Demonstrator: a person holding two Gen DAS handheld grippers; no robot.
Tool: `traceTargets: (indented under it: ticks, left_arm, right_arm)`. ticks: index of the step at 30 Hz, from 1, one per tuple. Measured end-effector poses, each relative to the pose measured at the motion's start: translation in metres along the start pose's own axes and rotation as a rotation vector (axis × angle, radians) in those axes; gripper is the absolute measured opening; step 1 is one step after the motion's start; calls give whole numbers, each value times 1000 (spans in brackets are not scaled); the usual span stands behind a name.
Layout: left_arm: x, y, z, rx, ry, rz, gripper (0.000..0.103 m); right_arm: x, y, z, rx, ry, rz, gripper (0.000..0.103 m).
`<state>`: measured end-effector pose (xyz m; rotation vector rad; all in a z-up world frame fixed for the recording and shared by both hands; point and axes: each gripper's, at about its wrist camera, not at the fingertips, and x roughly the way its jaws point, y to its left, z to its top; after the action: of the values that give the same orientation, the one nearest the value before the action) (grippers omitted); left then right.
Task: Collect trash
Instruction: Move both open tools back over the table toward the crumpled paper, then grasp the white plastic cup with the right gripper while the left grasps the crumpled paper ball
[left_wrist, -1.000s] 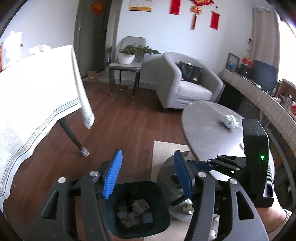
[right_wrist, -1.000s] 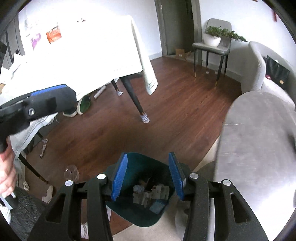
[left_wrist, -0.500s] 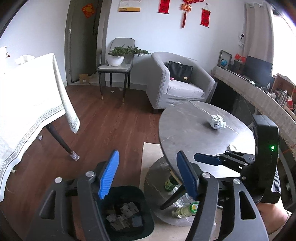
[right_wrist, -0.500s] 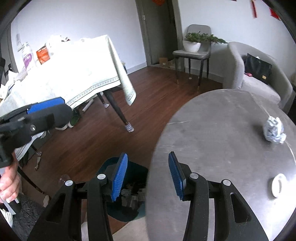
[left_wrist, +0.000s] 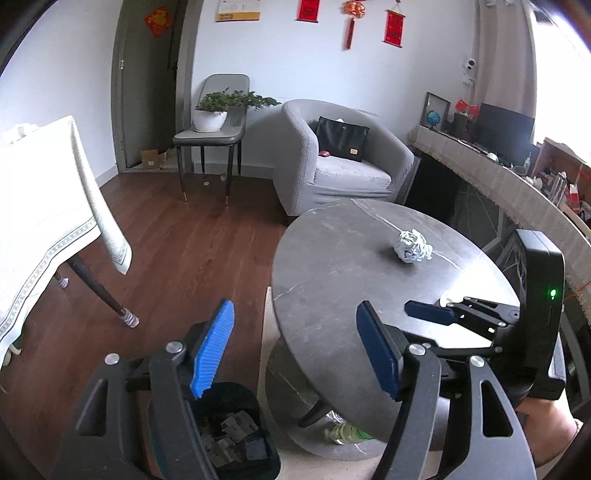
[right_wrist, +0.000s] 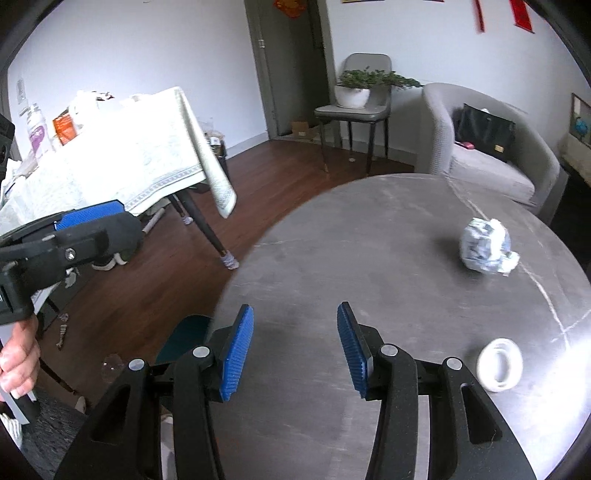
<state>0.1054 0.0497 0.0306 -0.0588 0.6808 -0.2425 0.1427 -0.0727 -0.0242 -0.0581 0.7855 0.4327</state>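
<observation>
round grey table (right_wrist: 332, 258) | on it: crumpled paper ball (right_wrist: 485, 251), white tape roll (right_wrist: 498, 364)

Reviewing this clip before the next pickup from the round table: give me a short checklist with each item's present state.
1. Right gripper empty, jaws apart: ok.
2. Left gripper empty; its jaws have just been opening, nothing between them: ok.
3. Crumpled paper lies free on the round table, nothing touching it: ok.
4. Table bare between right gripper and paper: ok.
5. Tape roll sits apart from the paper, to the gripper's right: ok.
6. Bin stands open on the floor by the table, scraps inside; room left: cannot tell.
</observation>
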Motion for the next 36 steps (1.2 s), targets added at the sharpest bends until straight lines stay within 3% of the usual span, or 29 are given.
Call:
traceTargets:
  ticks: [9,21,25,30,36]
  left_arm:
    - [24,-24,4,18,16,-22,72]
    - [55,-53,12,36,41,-28,74]
    - [65,-61,15,39,49,-41,76]
    - [75,-75,20,60,56,-56,79]
    - [91,-86,28,59,58,-68,79]
  right_arm:
    - [-17,-60,-15,45,-2,-102,48]
    - [-27,-101,-31,42,23,-192,49]
    - [-24,-110,-30,55,51,-172,58]
    - [-19,-118,-32,69,94,-151,58]
    - [-15,-121,-25,49,107,-167,40]
